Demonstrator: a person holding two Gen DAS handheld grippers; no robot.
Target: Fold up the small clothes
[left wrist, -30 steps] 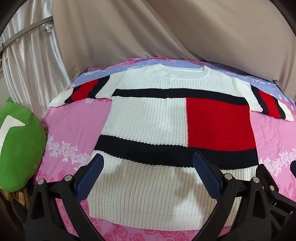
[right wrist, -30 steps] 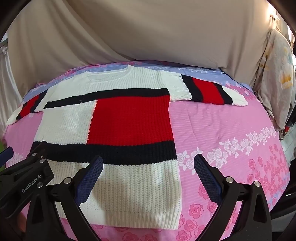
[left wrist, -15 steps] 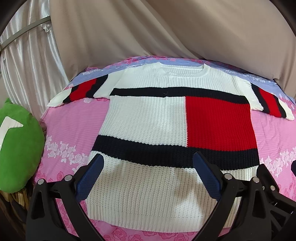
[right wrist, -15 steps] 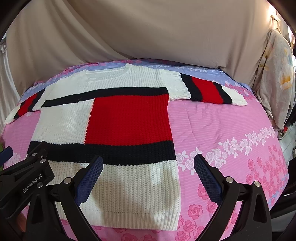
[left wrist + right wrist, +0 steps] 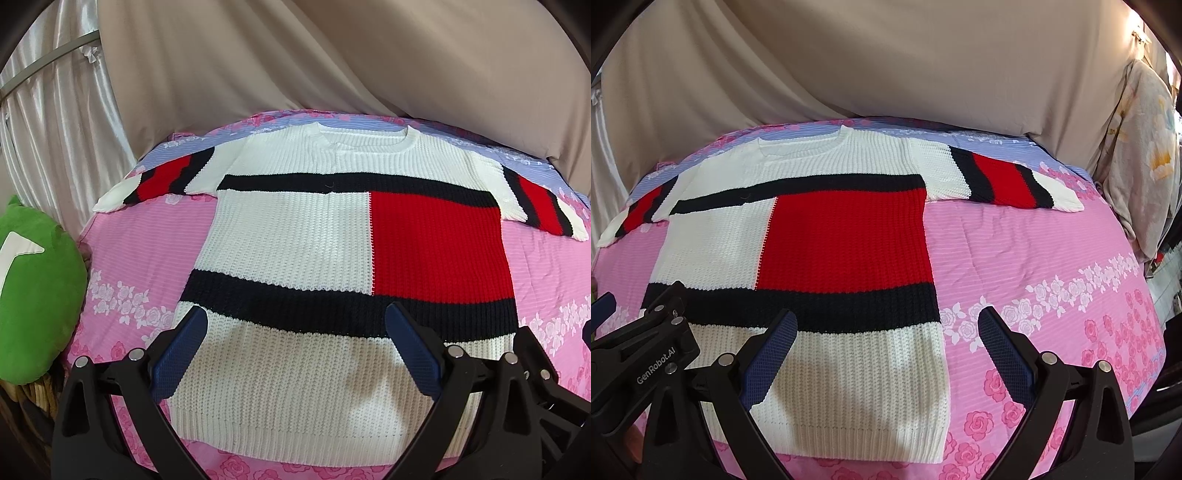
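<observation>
Pillow (image 5: 33, 295), green, sits at nine o'clock on a wicker basket (image 5: 33, 395). Sweater (image 5: 332, 258) lies flat on the pink bedspread (image 5: 1052, 258), sleeves spread. Left gripper (image 5: 295, 350) and right gripper (image 5: 886, 350) hover at six o'clock, jaws wide apart, holding nothing.

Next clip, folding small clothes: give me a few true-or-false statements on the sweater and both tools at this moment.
1. The sweater lies flat and unfolded on the pink bedsheet. True.
2. The left tool is shut on the hem. False: it is open and holds nothing.
3. The right tool is open. True.
4. Both sleeves are folded in over the body. False: both are spread outward.
5. A green cushion sits at the bed's left edge. True.
</observation>
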